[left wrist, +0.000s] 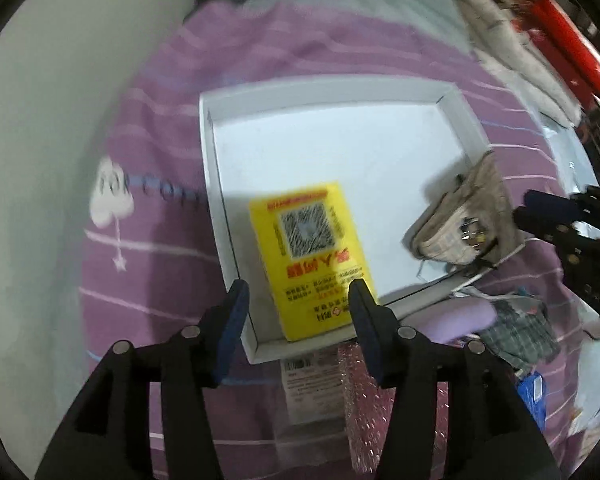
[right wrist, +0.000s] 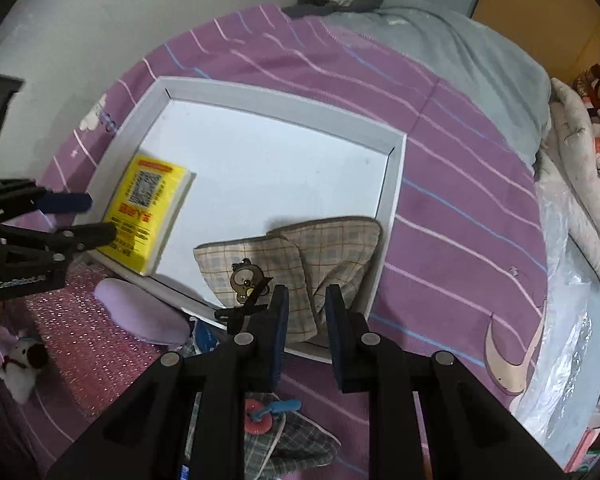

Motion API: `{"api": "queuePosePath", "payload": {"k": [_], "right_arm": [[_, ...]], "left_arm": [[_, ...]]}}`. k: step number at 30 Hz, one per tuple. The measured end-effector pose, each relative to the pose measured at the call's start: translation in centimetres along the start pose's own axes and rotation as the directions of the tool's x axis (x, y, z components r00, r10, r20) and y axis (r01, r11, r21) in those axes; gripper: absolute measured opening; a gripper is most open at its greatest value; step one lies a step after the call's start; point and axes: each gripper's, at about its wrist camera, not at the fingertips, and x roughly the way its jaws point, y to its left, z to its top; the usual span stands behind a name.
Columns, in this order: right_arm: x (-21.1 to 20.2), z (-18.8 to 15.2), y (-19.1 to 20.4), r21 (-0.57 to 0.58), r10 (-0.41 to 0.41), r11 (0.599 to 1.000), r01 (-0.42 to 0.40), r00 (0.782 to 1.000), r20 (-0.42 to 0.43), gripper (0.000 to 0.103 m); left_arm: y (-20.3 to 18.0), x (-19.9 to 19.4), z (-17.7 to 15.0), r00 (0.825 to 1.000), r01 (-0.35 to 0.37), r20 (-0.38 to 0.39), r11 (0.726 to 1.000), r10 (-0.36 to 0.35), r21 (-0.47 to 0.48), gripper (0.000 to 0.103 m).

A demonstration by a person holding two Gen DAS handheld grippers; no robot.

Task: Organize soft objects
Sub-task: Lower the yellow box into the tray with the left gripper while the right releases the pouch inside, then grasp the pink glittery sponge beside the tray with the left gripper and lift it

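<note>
A white shallow box point(left wrist: 236, 240) point(right wrist: 392, 184) lies on a purple striped bed. A yellow pack point(left wrist: 312, 256) point(right wrist: 148, 216) lies in its near left part. A beige plaid pouch with a bear charm point(right wrist: 300, 256) point(left wrist: 468, 216) lies in its right corner. My left gripper point(left wrist: 296, 312) point(right wrist: 96, 216) is open and empty, its fingers on either side of the yellow pack's near end. My right gripper point(right wrist: 306, 332) point(left wrist: 540, 208) is open, its fingers straddling the pouch's near edge without closing on it.
Outside the box's near edge lie a lilac soft piece point(right wrist: 140, 312), a pink glittery pouch point(right wrist: 76, 320), a dark plaid pouch point(right wrist: 284, 440), a small plush dog point(right wrist: 20, 364). A grey blanket point(right wrist: 452, 48) and clear plastic bag point(right wrist: 572, 320) lie to the right.
</note>
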Motion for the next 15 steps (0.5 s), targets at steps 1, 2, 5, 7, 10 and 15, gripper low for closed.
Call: {"api": "queuePosePath", "payload": {"k": [1, 2, 5, 7, 10, 15], "right_arm": [[-0.2, 0.0, 0.0, 0.005, 0.008, 1.0, -0.008, 1.0, 0.009, 0.018], [-0.5, 0.1, 0.0, 0.015, 0.02, 1.0, -0.02, 1.0, 0.021, 0.018], [-0.9, 0.6, 0.3, 0.051, 0.084, 0.995, -0.086, 0.996, 0.039, 0.018], [-1.1, 0.7, 0.7, 0.076, 0.134, 0.988, -0.137, 0.99, 0.044, 0.018], [-1.4, 0.3, 1.7, 0.076, 0.167, 0.983, -0.169, 0.985, 0.037, 0.018], [-2.0, -0.4, 3.0, 0.04, 0.207, 0.977, -0.208, 0.978, 0.014, 0.018]], "left_arm": [[-0.1, -0.4, 0.2, 1.0, 0.021, 0.01, 1.0, -0.021, 0.011, 0.053], [-0.2, -0.6, 0.6, 0.999, 0.051, 0.01, 0.999, -0.052, 0.011, 0.047], [-0.3, 0.2, 2.1, 0.987, 0.159, -0.033, 0.987, -0.16, -0.021, 0.029], [-0.9, 1.1, 3.1, 0.975, 0.212, -0.056, 0.977, -0.214, -0.033, 0.028], [-2.7, 3.0, 3.9, 0.964, 0.243, -0.103, 0.969, -0.247, -0.051, 0.028], [-2.2, 5.5, 3.1, 0.969, 0.166, -0.164, 0.98, -0.183, -0.113, 0.022]]}}
